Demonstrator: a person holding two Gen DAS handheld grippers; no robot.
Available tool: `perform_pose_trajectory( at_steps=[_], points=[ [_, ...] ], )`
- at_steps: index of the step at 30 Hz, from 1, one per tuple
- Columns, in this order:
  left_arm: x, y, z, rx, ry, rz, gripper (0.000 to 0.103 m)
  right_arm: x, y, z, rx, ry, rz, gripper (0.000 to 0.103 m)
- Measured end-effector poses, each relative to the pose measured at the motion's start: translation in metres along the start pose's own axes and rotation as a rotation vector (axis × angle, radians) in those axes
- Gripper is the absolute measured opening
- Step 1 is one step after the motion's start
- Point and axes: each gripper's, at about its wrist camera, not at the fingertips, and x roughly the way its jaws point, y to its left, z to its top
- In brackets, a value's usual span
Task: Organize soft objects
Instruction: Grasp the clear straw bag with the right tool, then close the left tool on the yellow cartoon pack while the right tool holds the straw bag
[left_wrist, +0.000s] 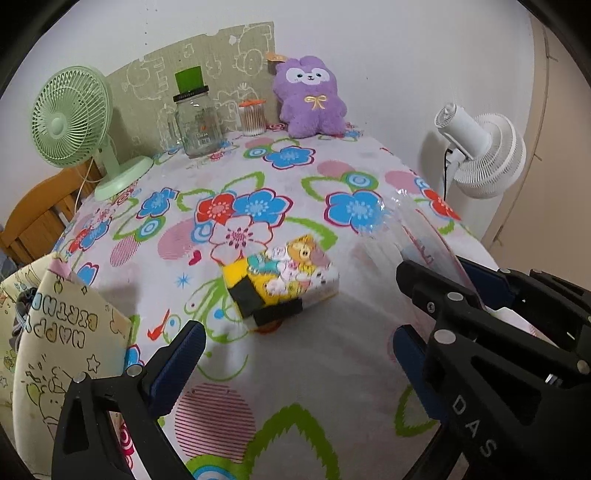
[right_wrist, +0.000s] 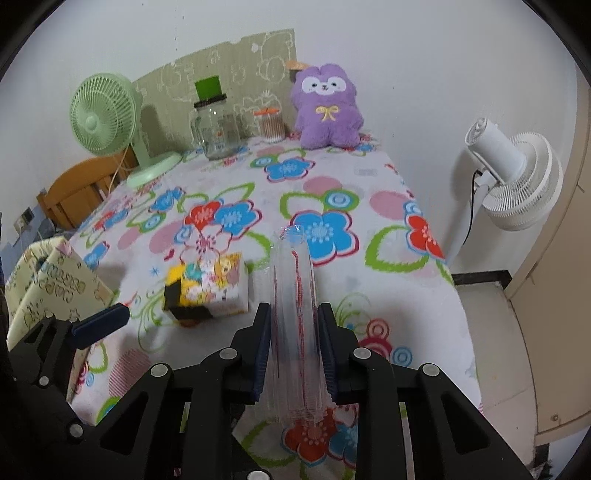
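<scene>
A purple plush toy (left_wrist: 309, 96) sits upright at the table's far edge against the wall; it also shows in the right wrist view (right_wrist: 327, 107). A cartoon-printed packet (left_wrist: 286, 277) with black clips lies mid-table, also in the right wrist view (right_wrist: 210, 290). My right gripper (right_wrist: 293, 325) is shut on a clear plastic bag with red print (right_wrist: 293, 295), held upright above the table. In the left wrist view the right gripper (left_wrist: 439, 280) and the bag (left_wrist: 424, 240) are at the right. My left gripper (left_wrist: 295, 354) is open and empty, near the packet.
A green desk fan (left_wrist: 70, 118), a glass jar (left_wrist: 197, 122) and a cotton-swab jar (left_wrist: 253, 117) stand at the back of the flowered tablecloth (left_wrist: 295, 173). A yellow "Happy Birthday" bag (left_wrist: 55, 332) is at the left edge. A white fan (right_wrist: 513, 177) stands right of the table.
</scene>
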Motion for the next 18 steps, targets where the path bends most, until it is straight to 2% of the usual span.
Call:
perform_pose_trajectory(
  at_steps=[4, 12, 18],
  points=[
    [0.003, 0.001, 0.007, -0.046, -0.001, -0.013, 0.101, 0.000, -0.004, 0.009, 0.005, -0.021, -0.001, 0.028],
    [0.018, 0.002, 0.020, -0.103, -0.008, 0.025, 0.101, 0.012, -0.014, 0.021, 0.032, -0.024, -0.005, 0.028],
    [0.038, 0.007, 0.020, -0.144, 0.027, 0.060, 0.101, 0.027, -0.015, 0.022, 0.046, -0.007, 0.005, 0.028]
  ],
)
